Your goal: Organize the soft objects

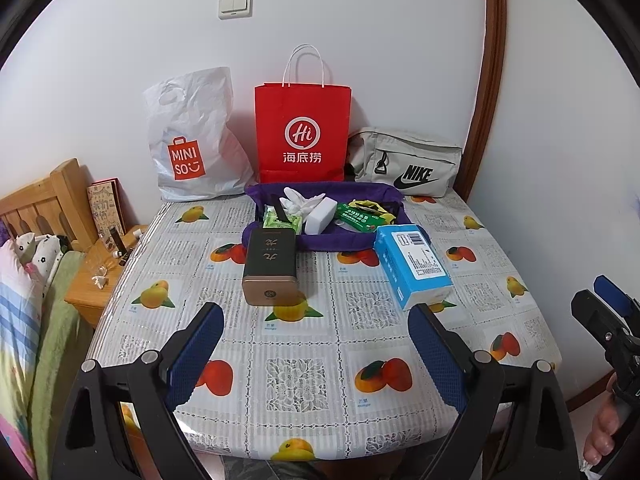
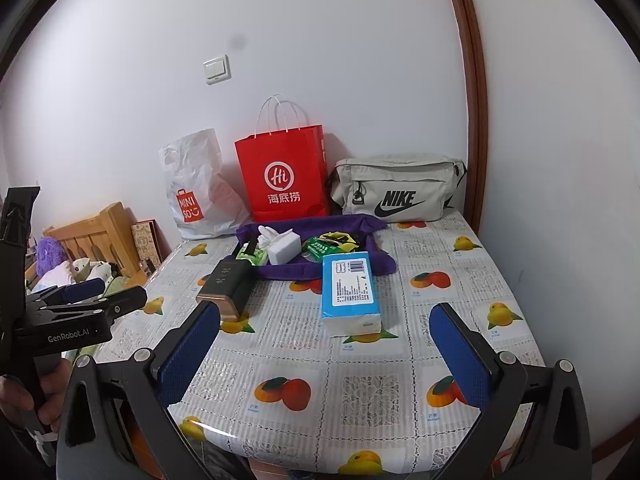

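An open purple cloth bag [image 1: 332, 240] [image 2: 280, 270] lies mid-table. It holds a white glove-like cloth [image 1: 298, 200], a white block [image 1: 320, 216], a green wipes pack [image 1: 280, 222] and a green packet [image 1: 356, 218]. A blue tissue pack [image 1: 412, 266] [image 2: 350, 290] lies in front of it on the right. A dark tin with a gold end [image 1: 270, 266] [image 2: 228, 286] lies on the left. My left gripper [image 1: 316, 310] hovers open and empty over the near table. My right gripper [image 2: 325, 312] is also open and empty, short of the tissue pack.
Against the wall stand a white Miniso plastic bag [image 1: 192, 140], a red paper bag [image 1: 302, 136] and a grey Nike bag [image 1: 408, 164]. The table has a fruit-print cover [image 1: 304, 380]. A wooden nightstand [image 1: 96, 276] and a bed [image 1: 24, 312] are left; a door frame [image 1: 488, 80] is right.
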A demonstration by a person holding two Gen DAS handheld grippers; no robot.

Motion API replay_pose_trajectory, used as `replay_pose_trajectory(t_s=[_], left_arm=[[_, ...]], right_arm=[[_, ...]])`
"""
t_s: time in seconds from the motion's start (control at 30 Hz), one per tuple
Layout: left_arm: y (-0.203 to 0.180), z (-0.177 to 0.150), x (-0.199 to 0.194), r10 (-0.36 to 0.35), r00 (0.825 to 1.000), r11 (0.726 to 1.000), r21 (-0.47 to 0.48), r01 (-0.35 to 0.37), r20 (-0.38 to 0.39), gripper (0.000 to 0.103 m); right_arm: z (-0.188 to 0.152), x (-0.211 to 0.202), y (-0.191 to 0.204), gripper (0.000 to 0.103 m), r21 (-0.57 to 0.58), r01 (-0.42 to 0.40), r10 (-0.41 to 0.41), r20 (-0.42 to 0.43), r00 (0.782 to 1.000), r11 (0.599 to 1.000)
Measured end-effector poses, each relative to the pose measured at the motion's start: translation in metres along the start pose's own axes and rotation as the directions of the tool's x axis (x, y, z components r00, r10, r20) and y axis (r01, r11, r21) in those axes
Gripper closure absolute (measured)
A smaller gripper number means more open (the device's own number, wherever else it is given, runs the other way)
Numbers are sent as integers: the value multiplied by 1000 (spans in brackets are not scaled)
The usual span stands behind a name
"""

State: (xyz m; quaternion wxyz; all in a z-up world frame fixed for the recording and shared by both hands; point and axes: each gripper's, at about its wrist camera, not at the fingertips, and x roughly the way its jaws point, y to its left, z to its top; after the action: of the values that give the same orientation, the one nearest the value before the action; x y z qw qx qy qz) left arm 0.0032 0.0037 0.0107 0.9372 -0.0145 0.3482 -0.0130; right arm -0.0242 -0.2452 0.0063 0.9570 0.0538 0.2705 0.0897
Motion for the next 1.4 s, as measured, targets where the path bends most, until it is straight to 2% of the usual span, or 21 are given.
replay_pose_trajectory(t_s=[1.4], left_arm=[[1,0,0,9,1000,1000,-3,-9,-2,10]], right_arm=[[-2,-2,1,0,-14,3,-3,-10,1000,1000]])
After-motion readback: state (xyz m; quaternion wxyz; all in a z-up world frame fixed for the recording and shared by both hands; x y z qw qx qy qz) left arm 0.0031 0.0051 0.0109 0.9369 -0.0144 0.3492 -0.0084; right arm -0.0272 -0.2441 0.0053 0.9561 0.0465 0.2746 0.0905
